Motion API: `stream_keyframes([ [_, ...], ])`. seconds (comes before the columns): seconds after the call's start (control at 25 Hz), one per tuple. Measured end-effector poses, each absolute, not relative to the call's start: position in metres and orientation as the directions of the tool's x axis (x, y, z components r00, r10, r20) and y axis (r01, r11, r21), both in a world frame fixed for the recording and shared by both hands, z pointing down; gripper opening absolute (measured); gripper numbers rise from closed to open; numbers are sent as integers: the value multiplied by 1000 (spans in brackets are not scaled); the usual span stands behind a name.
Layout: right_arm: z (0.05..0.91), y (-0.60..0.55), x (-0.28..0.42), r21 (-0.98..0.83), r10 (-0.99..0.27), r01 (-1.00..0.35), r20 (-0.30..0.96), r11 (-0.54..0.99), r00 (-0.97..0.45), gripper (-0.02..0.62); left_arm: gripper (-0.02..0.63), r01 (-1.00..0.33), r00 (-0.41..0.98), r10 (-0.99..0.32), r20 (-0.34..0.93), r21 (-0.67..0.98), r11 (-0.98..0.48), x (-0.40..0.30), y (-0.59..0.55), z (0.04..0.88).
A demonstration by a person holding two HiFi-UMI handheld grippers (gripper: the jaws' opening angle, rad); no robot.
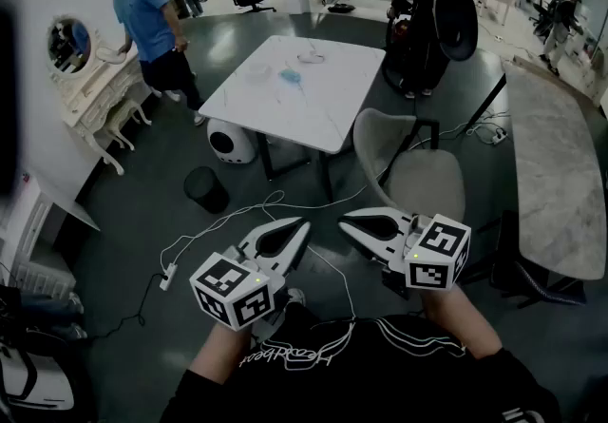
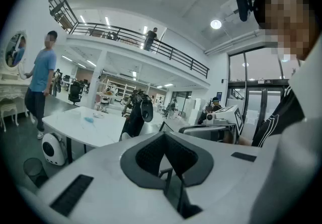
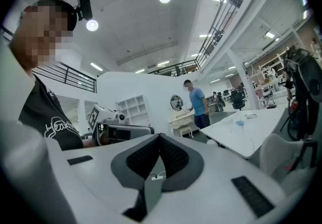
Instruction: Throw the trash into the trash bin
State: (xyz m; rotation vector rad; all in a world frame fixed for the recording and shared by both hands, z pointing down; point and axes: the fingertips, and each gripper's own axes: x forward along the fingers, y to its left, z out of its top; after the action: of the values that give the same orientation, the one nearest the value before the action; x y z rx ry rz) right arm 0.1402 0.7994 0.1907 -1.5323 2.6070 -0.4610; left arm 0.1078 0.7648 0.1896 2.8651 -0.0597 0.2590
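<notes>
On the desk (image 1: 323, 112), far-left part: a small blue crumpled piece (image 1: 290, 76), judged to be the trash. A pale looped item (image 1: 312, 57) lies just behind it, too small to identify.
Trash bin (image 1: 205, 188): dark and round, on the floor off the desk's near-left corner, beside a white rounded unit (image 1: 231, 141) under that edge.
Left claw (image 1: 306, 222): jaws together with nothing between them, well short of the desk.
Right claw (image 1: 344, 217): jaws together and empty, likewise short of the desk, near the grey chair (image 1: 410, 164) at its near-right side.
Step in hand: the approach; no trash is picked up yet.
Technique: walk to the desk's near edge between bin and chair, minding the white cable (image 1: 237, 221) on the floor. Spread one claw before reaching. Pinch the blue piece at its middle so it carries to the bin without slipping.
</notes>
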Motion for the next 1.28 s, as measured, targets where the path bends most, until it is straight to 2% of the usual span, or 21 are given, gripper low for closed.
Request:
stream_keyframes([
  [0.52,221,770,129,-327,-874,-854,135,405,-466,32,5,-27,982,30,187,294,-955,99,743,219],
  [0.68,243,748,131,-307,-882,-884,208,352,-423,32,5,-24,981,42,191,329,-944,102,720,236],
  [0.84,258,708,128,-314,-883,-896,250,314,-397,32,5,-20,976,62,208,368,-929,99,677,251],
  [1.08,277,628,113,-481,-879,-833,225,275,-420,32,5,-40,970,63,235,410,-911,81,587,269],
  [1.28,268,550,111,-417,-901,-881,256,224,-350,32,5,-44,973,59,225,424,-904,63,508,264],
])
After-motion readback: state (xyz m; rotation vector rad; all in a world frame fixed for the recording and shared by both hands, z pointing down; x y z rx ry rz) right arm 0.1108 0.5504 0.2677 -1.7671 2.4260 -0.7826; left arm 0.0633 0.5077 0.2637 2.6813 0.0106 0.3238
